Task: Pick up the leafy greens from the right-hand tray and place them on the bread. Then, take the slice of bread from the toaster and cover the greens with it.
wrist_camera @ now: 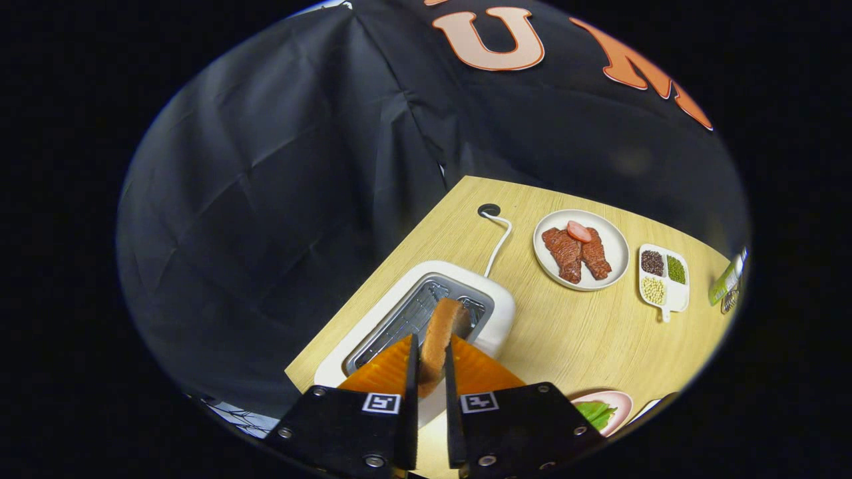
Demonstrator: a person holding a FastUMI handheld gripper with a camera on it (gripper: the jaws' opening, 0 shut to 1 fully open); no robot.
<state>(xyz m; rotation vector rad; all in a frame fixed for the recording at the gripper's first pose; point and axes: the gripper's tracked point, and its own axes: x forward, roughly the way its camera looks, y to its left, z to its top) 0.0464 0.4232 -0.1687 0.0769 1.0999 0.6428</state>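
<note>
Toasted brown, the slice of bread (439,339) stands on edge, clamped between both fingers of the claw (429,362) above the slot of the white toaster (496,313) on the wooden counter (572,339). Beyond lie a plate of meat (616,249) and a divided dish (679,293). Leafy greens (596,414), apparently on a pink plate (622,402), sit beside the right finger.

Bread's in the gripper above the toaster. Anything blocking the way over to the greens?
Nothing visible does. The gripper is shut on the bread slice, over the toaster. Bare table lies between it and the greens; the meat plate sits beyond.
</note>
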